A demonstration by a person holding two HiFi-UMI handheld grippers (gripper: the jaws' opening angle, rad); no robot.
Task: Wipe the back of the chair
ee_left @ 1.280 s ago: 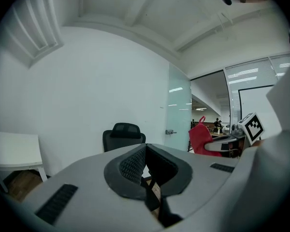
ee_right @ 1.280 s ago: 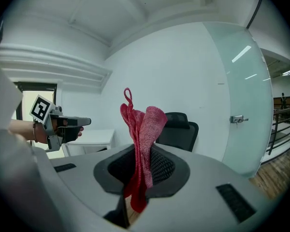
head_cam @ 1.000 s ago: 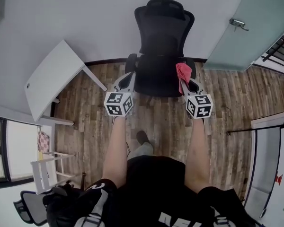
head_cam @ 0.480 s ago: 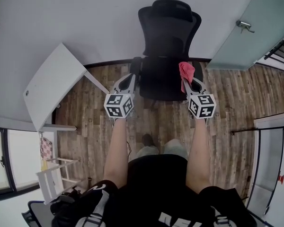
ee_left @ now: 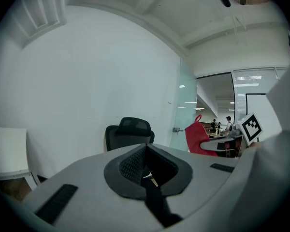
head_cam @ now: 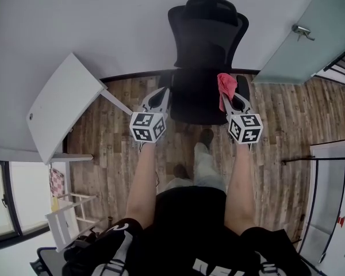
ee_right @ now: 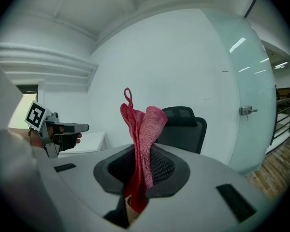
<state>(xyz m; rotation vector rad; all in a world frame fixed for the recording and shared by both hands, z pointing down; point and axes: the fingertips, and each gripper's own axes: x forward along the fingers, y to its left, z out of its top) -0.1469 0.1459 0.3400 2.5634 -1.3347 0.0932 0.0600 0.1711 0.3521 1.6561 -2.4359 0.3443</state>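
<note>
The black mesh office chair (head_cam: 206, 45) stands against the white wall, its seat facing me and its backrest (ee_left: 129, 133) upright. My left gripper (head_cam: 160, 99) hovers by the seat's left edge; it is shut with nothing in it (ee_left: 146, 167). At the seat's right edge, my right gripper (head_cam: 233, 101) is shut on a red cloth (head_cam: 226, 85), which sticks up out of the jaws (ee_right: 141, 134). The chair (ee_right: 184, 127) shows behind the cloth in the right gripper view. Neither gripper touches the chair. The rear face of the backrest is hidden.
A white table (head_cam: 63, 105) stands to the left of the chair. A frosted glass door (head_cam: 310, 33) with a metal handle (ee_right: 246, 111) is to the right. A white rack (head_cam: 63, 214) sits at my lower left. My foot (head_cam: 206, 137) is on the wood floor before the seat.
I have moved closer to the chair, and one foot has stepped forward toward the seat. Both grippers keep their pose, the right still gripping the cloth.
</note>
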